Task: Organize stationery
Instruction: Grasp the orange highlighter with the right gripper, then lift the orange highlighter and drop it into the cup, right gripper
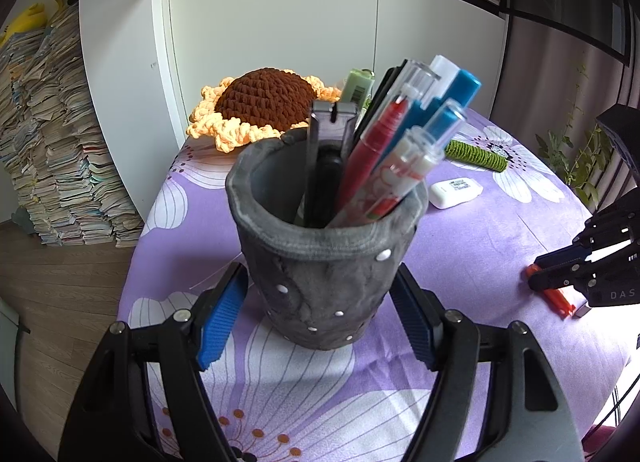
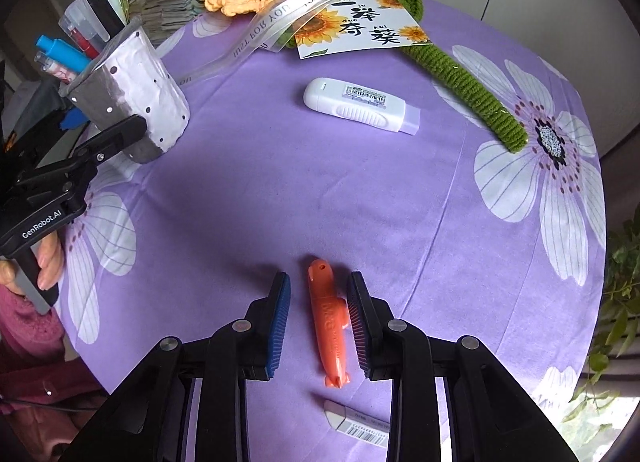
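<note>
Round table under a purple flowered cloth [image 2: 360,190] fills the right wrist view. At ten o'clock, the grey dotted fabric pen cup [image 1: 320,262], stuffed with pens, sits clamped in the left gripper [image 1: 320,314]. At six o'clock the right gripper [image 2: 320,322] straddles the orange plastic correction-tape pen [image 2: 330,322]: jaws apart, left pad clear, nothing gripped.
</note>
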Tool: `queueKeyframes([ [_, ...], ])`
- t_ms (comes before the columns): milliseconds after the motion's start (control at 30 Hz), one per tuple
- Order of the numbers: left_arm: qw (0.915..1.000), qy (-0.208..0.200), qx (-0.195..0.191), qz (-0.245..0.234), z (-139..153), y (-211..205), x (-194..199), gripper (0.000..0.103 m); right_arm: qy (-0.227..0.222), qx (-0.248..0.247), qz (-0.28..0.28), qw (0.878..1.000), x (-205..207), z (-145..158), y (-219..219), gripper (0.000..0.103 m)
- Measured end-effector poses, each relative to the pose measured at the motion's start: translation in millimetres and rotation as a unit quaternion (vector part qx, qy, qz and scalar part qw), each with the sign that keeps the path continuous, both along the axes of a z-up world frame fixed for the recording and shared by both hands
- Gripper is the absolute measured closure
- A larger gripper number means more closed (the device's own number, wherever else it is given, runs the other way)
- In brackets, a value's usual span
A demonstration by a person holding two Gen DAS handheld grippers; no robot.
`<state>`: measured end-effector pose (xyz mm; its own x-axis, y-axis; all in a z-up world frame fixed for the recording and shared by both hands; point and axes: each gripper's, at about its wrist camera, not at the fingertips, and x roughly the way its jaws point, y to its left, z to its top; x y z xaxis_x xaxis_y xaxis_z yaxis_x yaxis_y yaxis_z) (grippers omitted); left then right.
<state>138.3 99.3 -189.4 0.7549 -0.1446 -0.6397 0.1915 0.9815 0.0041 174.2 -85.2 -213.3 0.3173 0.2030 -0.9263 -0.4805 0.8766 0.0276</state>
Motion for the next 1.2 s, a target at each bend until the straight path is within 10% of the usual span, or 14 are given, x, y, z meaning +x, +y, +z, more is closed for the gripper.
queueKeyframes([
  [333, 1.0, 0.0, 0.0, 0.0, -0.8, -1.5, -0.4, 0.031, -0.082, 0.091, -0.001, 0.992, -17.9, 72.9, -4.6, 0.088],
  [667, 1.0, 0.0, 0.0, 0.0, -1.3, -2.9, -1.3, 0.031, -0.187, 0.235, 0.07, 0.951, -21.6, 178.8, 51.0, 0.088],
  [1200, 1.0, 0.002, -0.002, -0.006, -0.9, -4.6, -1.4, 0.031, -0.184, 0.24, 0.089, 0.949, 19.2, 128.1, 112.0, 0.088],
])
